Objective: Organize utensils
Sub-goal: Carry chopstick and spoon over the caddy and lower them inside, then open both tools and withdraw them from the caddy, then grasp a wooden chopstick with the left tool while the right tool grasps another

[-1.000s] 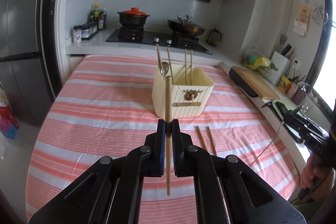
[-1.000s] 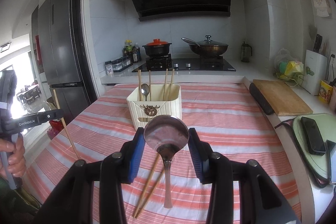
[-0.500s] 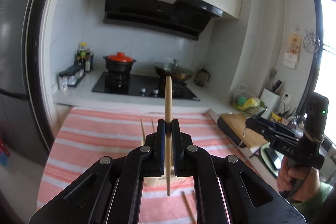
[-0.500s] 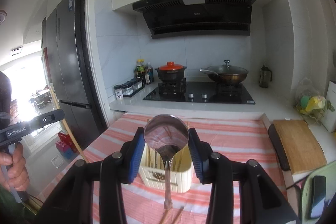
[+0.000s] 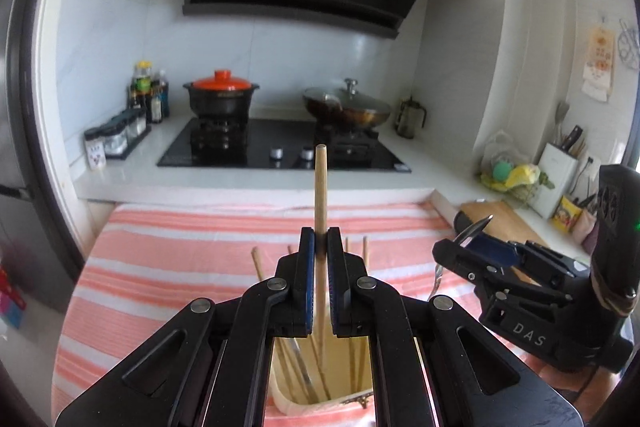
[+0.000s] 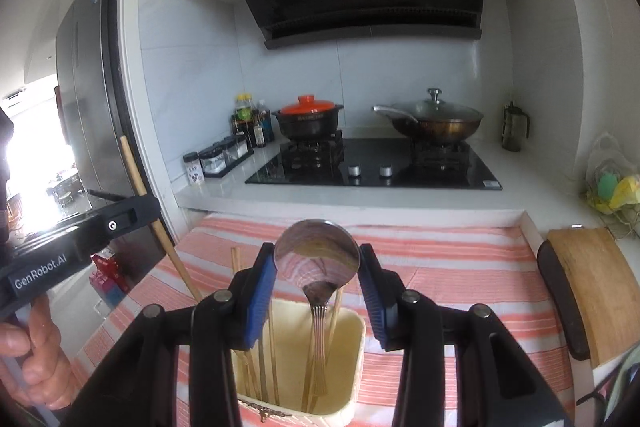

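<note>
Left gripper has its jaws pinched nearly shut on a single wooden chopstick, held pretty much upright, so its long axis runs straight up and down through the pads, and the lower end already pokes down inside the cream utensil holder right under the jaws. Right gripper is clamped wider, pads gripping the rim of a metal spoon by its bowl, handle hanging straight down into that same holder, among the chopsticks already standing in there. So both pieces are vertical and lined up over the opening; I'd say the whole thing turns on keeping those axes plumb and just lowering and letting go. The left one looks deeper in to me, so it's probably closer to a drop, though the actual bottom contact is hidden. From the left view the right gripper sits off to the right, close by, so the two tools could bump. The holder sits on the pink striped tablecloth.
</note>
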